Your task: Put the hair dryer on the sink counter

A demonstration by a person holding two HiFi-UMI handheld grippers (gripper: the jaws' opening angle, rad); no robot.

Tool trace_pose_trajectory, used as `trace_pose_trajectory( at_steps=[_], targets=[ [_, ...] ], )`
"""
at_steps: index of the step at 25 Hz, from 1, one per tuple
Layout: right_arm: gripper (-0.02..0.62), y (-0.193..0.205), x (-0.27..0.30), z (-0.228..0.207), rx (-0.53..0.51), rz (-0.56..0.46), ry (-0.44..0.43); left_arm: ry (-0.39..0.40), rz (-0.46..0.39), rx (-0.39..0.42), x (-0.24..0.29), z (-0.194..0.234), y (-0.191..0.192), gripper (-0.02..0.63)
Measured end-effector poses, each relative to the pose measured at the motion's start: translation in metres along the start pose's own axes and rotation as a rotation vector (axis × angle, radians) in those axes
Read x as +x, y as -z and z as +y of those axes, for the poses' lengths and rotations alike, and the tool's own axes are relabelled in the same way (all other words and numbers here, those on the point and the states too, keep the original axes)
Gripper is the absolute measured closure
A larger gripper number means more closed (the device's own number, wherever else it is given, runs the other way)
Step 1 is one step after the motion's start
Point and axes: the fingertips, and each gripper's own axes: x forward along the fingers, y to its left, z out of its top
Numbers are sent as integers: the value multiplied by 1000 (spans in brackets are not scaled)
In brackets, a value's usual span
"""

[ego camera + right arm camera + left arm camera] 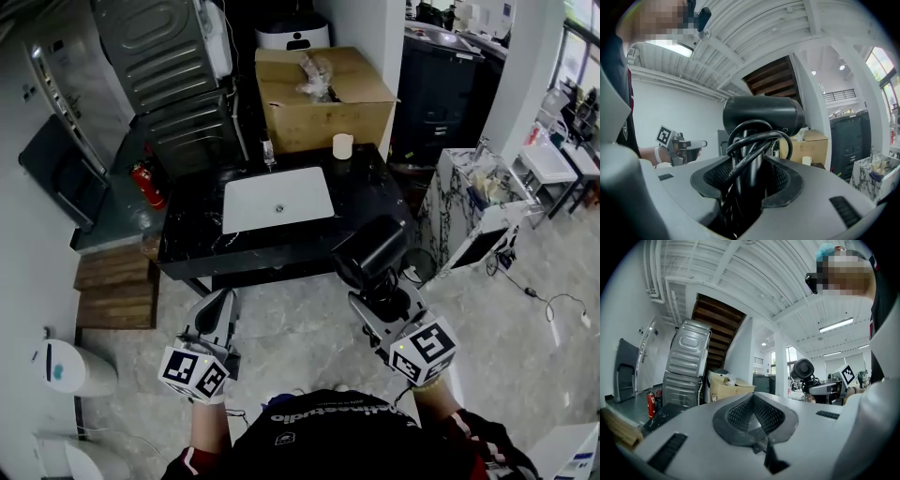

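The black hair dryer (369,251) hangs in front of the sink counter (367,187), over the floor just off its front right corner. My right gripper (377,289) is shut on its handle. In the right gripper view the dryer's barrel (762,114) stands above the jaws, and its looped black cord (751,146) runs down between them. The counter is black with a white basin (277,199). My left gripper (217,307) is lower left over the floor, shut and with nothing in it (754,420). From the left gripper view the hair dryer (803,370) shows at the right.
A cardboard box (323,98) stands behind the counter, with a white cup (343,145) and a faucet (268,154) at the counter's back edge. A fire extinguisher (148,184) and wooden steps (113,286) are to the left. A marble cabinet (466,202) stands to the right.
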Motion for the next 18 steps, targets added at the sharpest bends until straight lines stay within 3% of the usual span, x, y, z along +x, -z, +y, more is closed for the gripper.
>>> trace_pose_trajectory(
  at_steps=[11,18],
  targets=[
    [373,17,-20,-46,29,-4,-16,-23,10,35,24,-33,7,591],
    [373,28,-4,-65,48,8,-32,-39,34,21,46,-27,17,591]
  ],
)
